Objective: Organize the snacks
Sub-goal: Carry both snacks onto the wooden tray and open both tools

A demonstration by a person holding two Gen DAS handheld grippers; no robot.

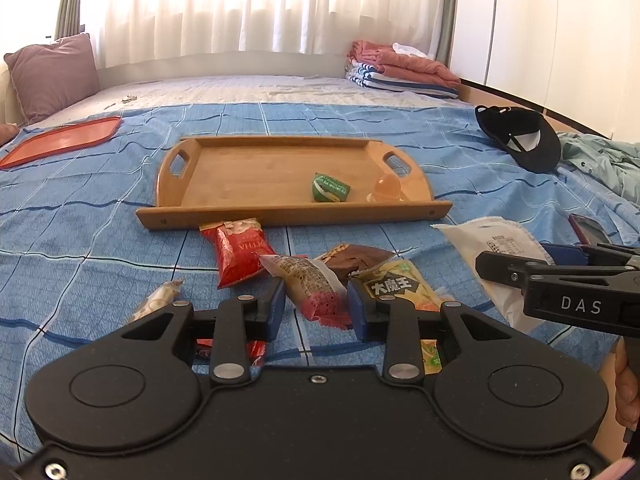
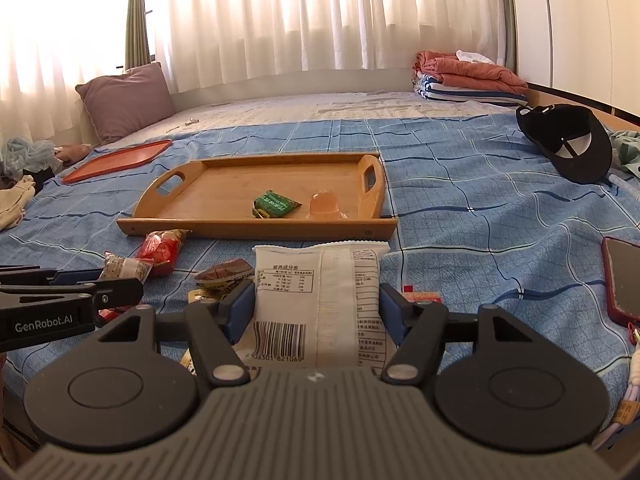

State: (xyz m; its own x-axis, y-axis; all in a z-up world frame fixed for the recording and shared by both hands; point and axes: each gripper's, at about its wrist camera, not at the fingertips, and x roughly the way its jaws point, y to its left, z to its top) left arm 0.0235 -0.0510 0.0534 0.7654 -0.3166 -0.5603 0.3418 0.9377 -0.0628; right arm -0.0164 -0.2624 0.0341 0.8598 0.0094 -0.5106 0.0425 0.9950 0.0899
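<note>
Blue checked bedspread (image 1: 100, 216) under white curtains (image 1: 240, 4); left hand-held gripper (image 1: 316, 300) clamping pink packet (image 1: 312, 284), right hand-held gripper (image 2: 316, 304) clamping white packet (image 2: 320, 280).

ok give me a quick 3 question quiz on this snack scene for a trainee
1. True or false: the wooden tray is empty.
2. What does the right gripper hold? A) black cap B) white packet C) red packet
3. Fill in: the left gripper is closed on a ____ wrapped snack.

Key:
1. False: the green packet and the jelly cup lie in it.
2. B, the white packet.
3. Pink, the pink wrapped snack.
</note>
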